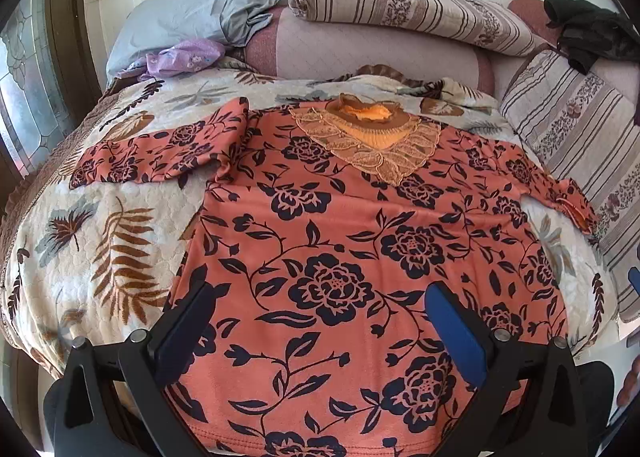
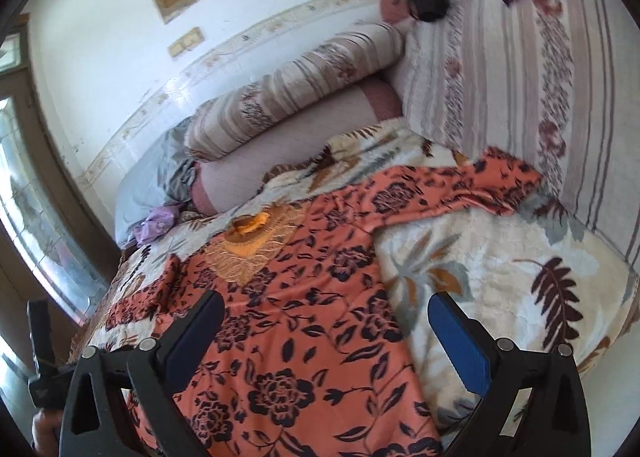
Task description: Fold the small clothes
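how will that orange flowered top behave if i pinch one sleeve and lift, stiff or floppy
Probably floppy: the orange flowered top lies flat and follows the quilt's bumps, and its sleeve is already creased. It looks thin, so likely light. The rest would probably trail and drag rather than rise with the sleeve.

Both grippers open, nothing held.

Left gripper (image 1: 320,321): I see the jaws spread wide, the black finger (image 1: 188,331) on one side and the blue-padded finger (image 1: 456,333) on the other, nothing between them. Right gripper (image 2: 326,331): same wide spread, pads bare, tilted relative to the scene. In the right wrist view the left gripper's body shows at the far left edge, with part of a hand (image 2: 42,431) below it.
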### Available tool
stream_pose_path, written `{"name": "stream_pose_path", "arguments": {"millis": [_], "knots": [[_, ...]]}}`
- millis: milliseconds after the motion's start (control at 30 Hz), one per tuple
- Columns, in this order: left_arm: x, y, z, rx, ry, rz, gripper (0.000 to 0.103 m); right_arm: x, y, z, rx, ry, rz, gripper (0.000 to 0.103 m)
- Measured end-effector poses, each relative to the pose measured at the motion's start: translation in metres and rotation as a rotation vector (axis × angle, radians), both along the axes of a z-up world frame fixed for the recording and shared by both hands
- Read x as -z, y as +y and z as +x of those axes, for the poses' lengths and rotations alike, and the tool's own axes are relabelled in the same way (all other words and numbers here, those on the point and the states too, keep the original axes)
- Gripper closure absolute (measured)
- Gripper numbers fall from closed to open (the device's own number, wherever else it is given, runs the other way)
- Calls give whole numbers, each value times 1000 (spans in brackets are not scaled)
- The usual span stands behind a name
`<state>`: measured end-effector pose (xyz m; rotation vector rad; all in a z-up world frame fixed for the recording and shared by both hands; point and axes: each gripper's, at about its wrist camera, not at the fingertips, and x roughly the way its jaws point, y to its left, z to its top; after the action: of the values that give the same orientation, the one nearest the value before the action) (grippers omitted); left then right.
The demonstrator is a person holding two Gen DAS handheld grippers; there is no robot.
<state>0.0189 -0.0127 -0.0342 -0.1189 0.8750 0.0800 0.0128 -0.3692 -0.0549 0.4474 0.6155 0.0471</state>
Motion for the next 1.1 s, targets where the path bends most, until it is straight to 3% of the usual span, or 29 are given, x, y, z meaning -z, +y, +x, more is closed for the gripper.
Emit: {"name": "stream_pose_path", "arguments": {"millis": [100, 200, 300, 400, 533, 600, 667, 700, 733, 833, 933, 1100], "knots": [[11, 0, 7, 7, 25, 2, 0, 16, -47, 20, 77, 37, 106, 1], [21, 1, 14, 7, 50, 3, 0, 34, -112, 45, 208, 50, 285, 2], [30, 2, 22, 3, 66, 6, 0, 69, -179, 78, 367, 96, 478, 12], [36, 5, 29, -1, 90, 10, 0, 93, -217, 107, 454, 146, 543, 26], [42, 12, 37, -11, 98, 8, 0, 115, -235, 137, 501, 206, 584, 29], [44, 16, 40, -14, 98, 7, 0, 119, -236, 149, 489, 220, 557, 43], [46, 20, 42, -15, 96, 7, 0, 121, -235, 160, 477, 249, 518, 80], [47, 23, 42, -16, 93, 5, 0, 122, -232, 162, 475, 267, 485, 86], [48, 25, 42, -17, 88, 0, 0, 119, -228, 163, 470, 275, 454, 93], [48, 36, 42, -23, 69, -23, 0, 87, -211, 169, 409, 229, 400, 95], [48, 50, 42, -39, 51, -60, 0, 34, -183, 185, 315, 137, 420, 95], [45, 83, 37, -101, 14, -129, 0, -71, -80, 227, 67, -84, 512, 95]]}}
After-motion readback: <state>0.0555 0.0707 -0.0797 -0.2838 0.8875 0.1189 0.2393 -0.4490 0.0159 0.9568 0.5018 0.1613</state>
